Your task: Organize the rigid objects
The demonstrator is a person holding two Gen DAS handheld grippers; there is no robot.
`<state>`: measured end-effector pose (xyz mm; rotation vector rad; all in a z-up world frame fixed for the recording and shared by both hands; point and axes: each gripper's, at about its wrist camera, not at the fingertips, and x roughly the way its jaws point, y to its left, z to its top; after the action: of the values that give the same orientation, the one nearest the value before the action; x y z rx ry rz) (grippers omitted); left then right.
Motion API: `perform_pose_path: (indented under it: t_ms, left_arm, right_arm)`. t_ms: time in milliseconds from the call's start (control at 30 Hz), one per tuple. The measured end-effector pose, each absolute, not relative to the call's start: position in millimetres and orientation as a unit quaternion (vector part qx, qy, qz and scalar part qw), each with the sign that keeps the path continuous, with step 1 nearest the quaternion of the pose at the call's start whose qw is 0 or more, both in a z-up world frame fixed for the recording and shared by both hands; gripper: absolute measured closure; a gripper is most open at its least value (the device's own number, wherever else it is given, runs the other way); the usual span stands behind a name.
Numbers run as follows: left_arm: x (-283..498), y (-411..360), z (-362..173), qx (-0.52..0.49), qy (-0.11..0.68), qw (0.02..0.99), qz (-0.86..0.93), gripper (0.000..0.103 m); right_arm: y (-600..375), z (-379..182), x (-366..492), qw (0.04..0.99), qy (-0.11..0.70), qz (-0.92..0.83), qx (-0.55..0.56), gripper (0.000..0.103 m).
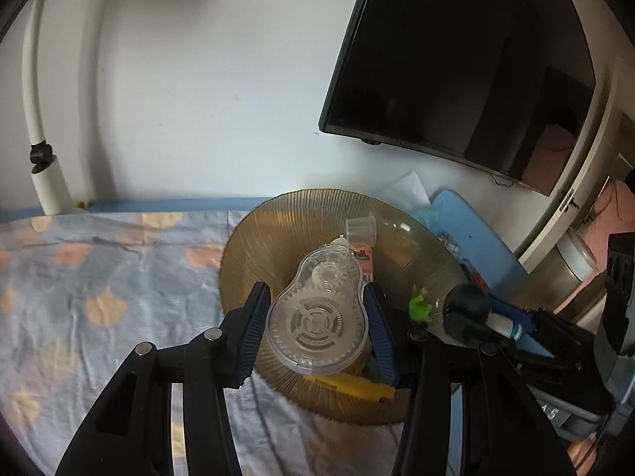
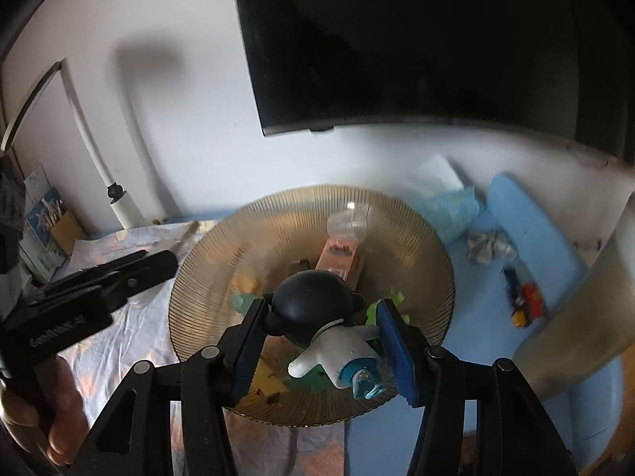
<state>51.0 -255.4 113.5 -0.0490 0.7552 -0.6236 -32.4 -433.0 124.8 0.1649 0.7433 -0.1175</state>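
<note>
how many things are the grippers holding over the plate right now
2: a clear tape dispenser in the left gripper, a black-headed toy figure in the right gripper.

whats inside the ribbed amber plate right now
Inside the ribbed amber plate: a clear plastic cup, a pink box, green bits and a yellow piece. The held black-headed toy figure and clear correction tape dispenser cover the rest.

One ribbed amber glass plate (image 2: 416, 238), one clear plastic correction-tape dispenser with visible gears (image 1: 317, 313), one dark-domed white plastic figurine with a blue base (image 2: 329, 329), one small clear plastic cup (image 1: 361, 230), one pink rectangular carton (image 2: 341, 258), one black wall-mounted screen (image 1: 456, 71) — and two black two-finger grippers (image 1: 315, 329) (image 2: 317, 341).
</note>
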Motion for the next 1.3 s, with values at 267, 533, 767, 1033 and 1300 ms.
perform_pose_path:
  t_ms: [267, 533, 767, 1033, 1300]
  left_arm:
    - [27, -205, 126, -0.042, 0.332, 0.899, -0.281, 0.018]
    - [-18, -74, 136, -0.086, 0.315, 0.924, -0.198, 0.018]
    - [-63, 11, 134, -0.106, 0.289, 0.946, -0.098, 0.018]
    - [-59, 29, 69, -0.074, 0.312, 0.946, -0.045, 0.018]
    - [-46, 34, 32, -0.084, 0.339, 0.937, 0.005, 0.018]
  right_arm:
    - [-439, 130, -44, 0.932, 0.346, -0.064, 0.088, 0.038]
    - [-368, 156, -86, 0.943, 0.326, 0.006, 0.069, 0.037]
    - [-279, 167, -111, 0.948, 0.303, 0.083, 0.047, 0.017]
    - [-209, 77, -107, 0.928, 0.357, 0.106, -0.019, 0.017]
    - [-205, 26, -87, 0.910, 0.402, 0.103, -0.023, 0.017]
